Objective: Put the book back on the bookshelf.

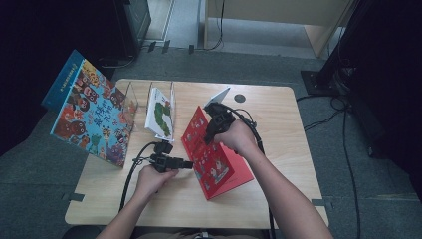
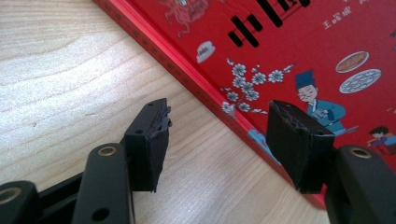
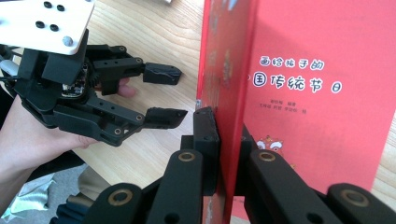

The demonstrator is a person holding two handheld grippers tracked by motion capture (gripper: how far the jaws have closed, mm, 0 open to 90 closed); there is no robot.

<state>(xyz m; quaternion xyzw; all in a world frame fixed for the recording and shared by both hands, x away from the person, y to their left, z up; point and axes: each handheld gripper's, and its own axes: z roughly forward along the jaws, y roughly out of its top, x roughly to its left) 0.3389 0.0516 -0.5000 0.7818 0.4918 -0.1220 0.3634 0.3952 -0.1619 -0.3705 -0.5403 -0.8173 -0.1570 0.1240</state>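
1. While the right gripper (image 3: pixel 229 140) pinches the red book (image 1: pixel 219 159) by its top edge, mid-tabletop, keep that clamp firm & the book upright.
2. Left gripper (image 1: pixel 186 164): jaws spread, nothing between, just beside the cover; keep it clear.
3. Acrylic rack (image 1: pixel 149 92) near the back-left corner looks the likely slot.

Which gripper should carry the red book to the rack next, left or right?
Right. The right gripper is already clamped on the red book cover; the left gripper stands open beside it, gripping nothing.
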